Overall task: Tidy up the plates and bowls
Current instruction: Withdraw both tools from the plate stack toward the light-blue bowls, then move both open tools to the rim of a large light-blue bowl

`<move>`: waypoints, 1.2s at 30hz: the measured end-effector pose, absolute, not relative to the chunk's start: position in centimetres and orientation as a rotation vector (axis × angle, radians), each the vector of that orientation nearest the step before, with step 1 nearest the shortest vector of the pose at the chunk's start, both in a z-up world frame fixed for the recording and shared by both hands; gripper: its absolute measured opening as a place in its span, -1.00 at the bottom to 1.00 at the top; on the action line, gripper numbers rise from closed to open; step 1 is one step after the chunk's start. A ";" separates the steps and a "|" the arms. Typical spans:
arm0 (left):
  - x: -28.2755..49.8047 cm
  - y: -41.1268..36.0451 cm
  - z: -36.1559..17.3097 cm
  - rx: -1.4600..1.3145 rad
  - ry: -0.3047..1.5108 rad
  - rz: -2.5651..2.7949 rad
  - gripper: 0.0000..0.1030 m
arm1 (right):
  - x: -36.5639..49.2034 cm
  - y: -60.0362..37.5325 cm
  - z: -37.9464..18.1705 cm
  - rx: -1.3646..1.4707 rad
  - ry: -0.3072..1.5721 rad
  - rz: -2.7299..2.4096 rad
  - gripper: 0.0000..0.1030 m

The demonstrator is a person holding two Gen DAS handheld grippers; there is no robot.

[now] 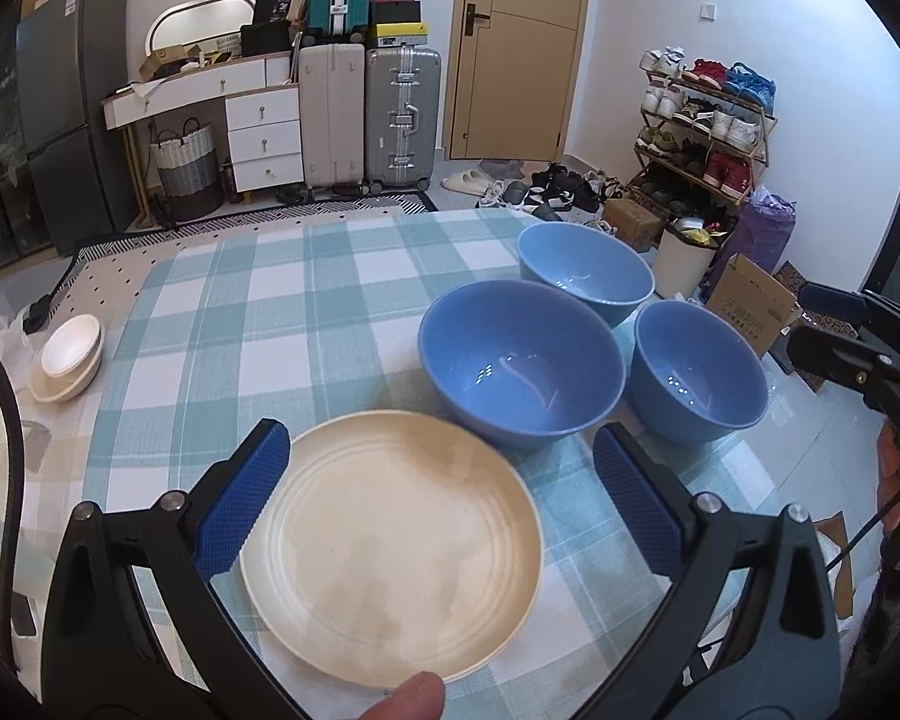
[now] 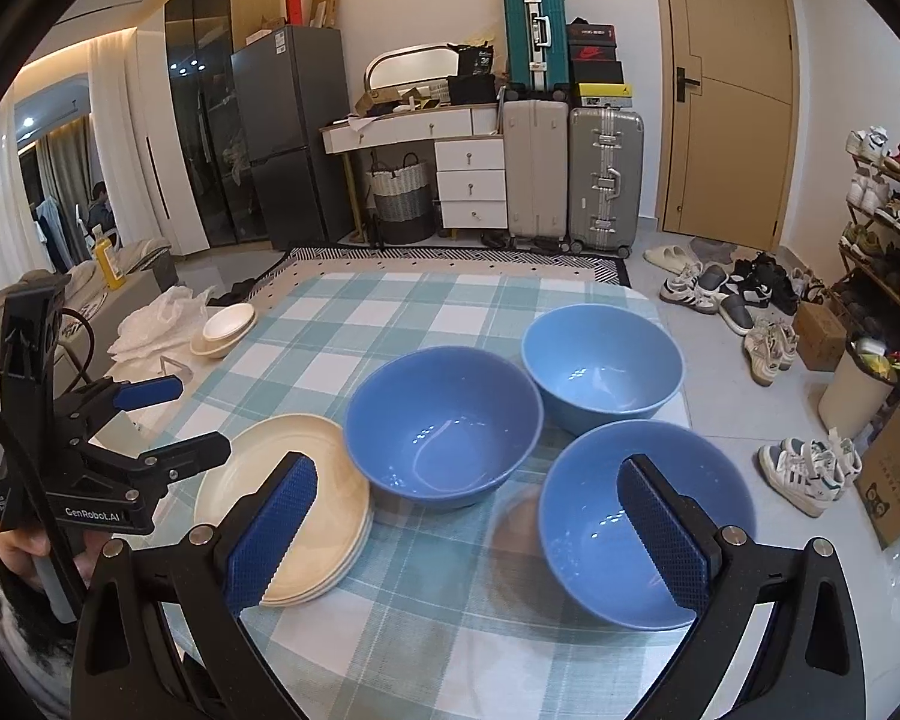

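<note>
On the checked tablecloth [image 1: 330,276], three blue bowls [image 1: 519,360] adjoin stacked cream plates [image 2: 282,504].

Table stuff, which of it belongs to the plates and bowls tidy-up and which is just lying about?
Part of the job:
three blue bowls
stack of cream plates
small cream bowls at the far edge

Just lying about:
white plastic bag
yellow bottle
suitcases
shoes

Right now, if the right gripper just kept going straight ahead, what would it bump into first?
Probably the nearest blue bowl: the right gripper is open, and that bowl's rim sits by its right finger. Depth is hard to judge, so it might pass over it.
</note>
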State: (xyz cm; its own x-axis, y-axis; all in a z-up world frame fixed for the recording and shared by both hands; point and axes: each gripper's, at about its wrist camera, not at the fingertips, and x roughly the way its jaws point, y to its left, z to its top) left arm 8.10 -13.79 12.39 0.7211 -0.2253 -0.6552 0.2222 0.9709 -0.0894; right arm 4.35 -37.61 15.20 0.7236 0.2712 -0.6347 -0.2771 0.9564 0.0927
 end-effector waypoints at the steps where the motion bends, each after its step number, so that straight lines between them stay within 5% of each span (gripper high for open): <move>1: 8.4 -14.3 12.8 0.000 0.720 -0.251 0.96 | 4.3 -38.0 15.4 -0.008 0.696 0.297 0.99; 23: 16.2 -18.4 15.3 -0.019 0.726 -0.295 0.96 | 5.8 -46.6 21.0 0.066 0.627 0.178 0.99; 36: 23.6 -19.5 13.3 -0.013 0.776 -0.287 0.96 | 11.2 -47.4 18.7 0.065 0.677 0.157 0.99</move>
